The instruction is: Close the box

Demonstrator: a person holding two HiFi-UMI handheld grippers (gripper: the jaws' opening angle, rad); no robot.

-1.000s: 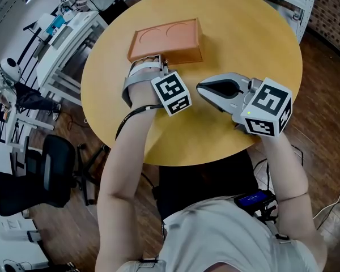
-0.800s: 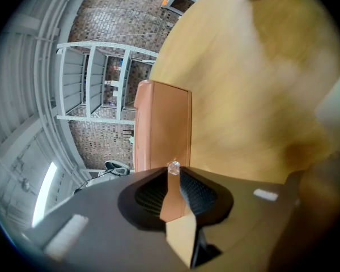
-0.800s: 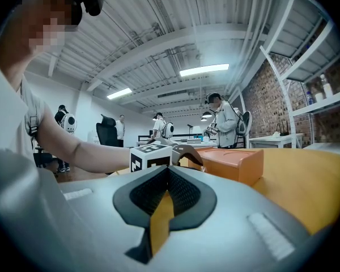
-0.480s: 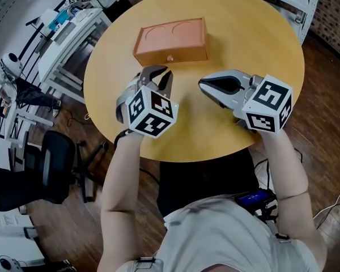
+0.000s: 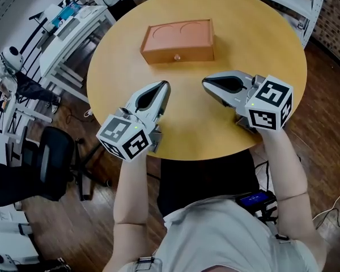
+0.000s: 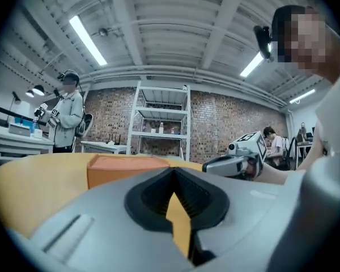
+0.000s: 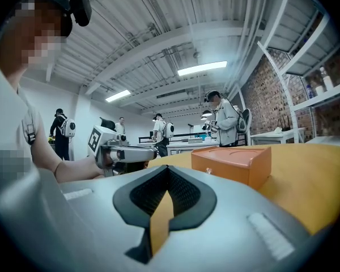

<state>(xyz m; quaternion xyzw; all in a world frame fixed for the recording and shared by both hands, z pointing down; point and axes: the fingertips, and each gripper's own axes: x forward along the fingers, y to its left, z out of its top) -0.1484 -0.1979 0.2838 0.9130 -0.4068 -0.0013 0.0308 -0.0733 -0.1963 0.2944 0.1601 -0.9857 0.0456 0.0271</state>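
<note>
An orange box [image 5: 178, 40] lies on the far half of the round wooden table [image 5: 260, 44] with its lid down and a small knob [image 5: 177, 56] on the near side. My left gripper [image 5: 165, 86] is shut and empty, hovering well short of the box and pointing at it. My right gripper [image 5: 206, 84] is also shut and empty, beside the left one and about level with it. The left gripper view shows the box [image 6: 122, 168] ahead past the closed tips [image 6: 173, 172]. In the right gripper view the box [image 7: 233, 162] sits ahead to the right.
White desks [image 5: 73, 30] and a black office chair [image 5: 48, 169] stand left of the table. A metal shelf rack [image 5: 309, 4] is at the far right. People stand in the background [image 7: 222, 118]. The table's near edge runs under both grippers.
My left gripper has drawn back from the box's near left corner towards the person and now points at it from a distance. The right gripper has stayed in place.
</note>
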